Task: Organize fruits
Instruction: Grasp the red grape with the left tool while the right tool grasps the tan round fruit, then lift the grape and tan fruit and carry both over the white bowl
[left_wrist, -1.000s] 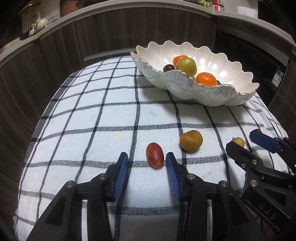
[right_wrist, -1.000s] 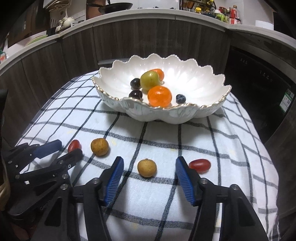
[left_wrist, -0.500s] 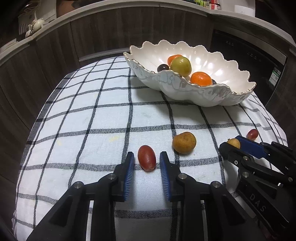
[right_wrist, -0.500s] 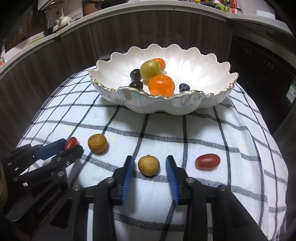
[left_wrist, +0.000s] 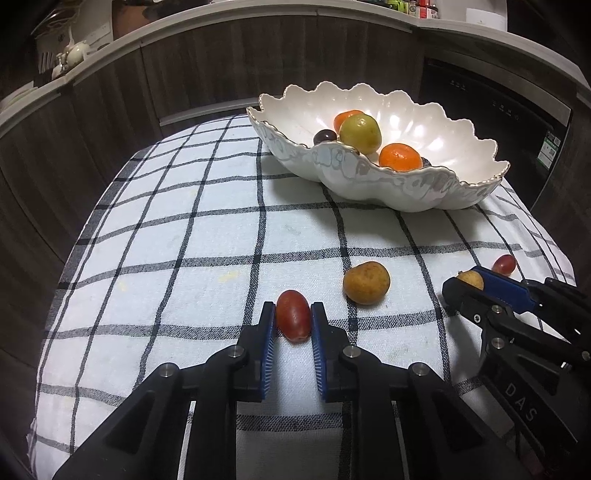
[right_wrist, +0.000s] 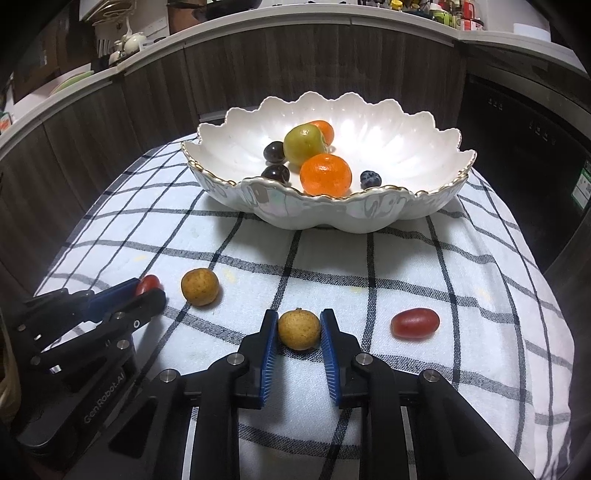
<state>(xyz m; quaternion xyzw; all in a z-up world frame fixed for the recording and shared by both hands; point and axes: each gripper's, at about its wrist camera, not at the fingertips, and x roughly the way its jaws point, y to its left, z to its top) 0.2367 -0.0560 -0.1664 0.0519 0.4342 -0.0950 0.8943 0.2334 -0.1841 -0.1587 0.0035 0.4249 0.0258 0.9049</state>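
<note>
My left gripper (left_wrist: 293, 309) has its jaws closing onto a red grape (left_wrist: 293, 318) that lies on the checked cloth, and both blue pads touch its sides. My right gripper (right_wrist: 299, 322) is likewise closing on a small round tan fruit (right_wrist: 298, 330), with its pads against it. Between the two grippers a second tan fruit (right_wrist: 199, 287) lies loose. Another red grape (right_wrist: 414, 323) rests to the right. Further back stands the white scalloped bowl (right_wrist: 332, 218), which holds two oranges, a green fruit (right_wrist: 303, 144), dark grapes and a blueberry.
The black-and-white checked cloth (left_wrist: 184, 229) covers a small table that drops off on the left, the right and the near side. Dark wooden cabinets under a grey counter curve around behind the bowl. Each gripper shows at the edge of the other's view.
Both grippers' jaws have narrowed from wide apart to touching their fruit, the left on the red grape and the right on the tan fruit. Neither hand has shifted, and the fruit stays on the cloth.
</note>
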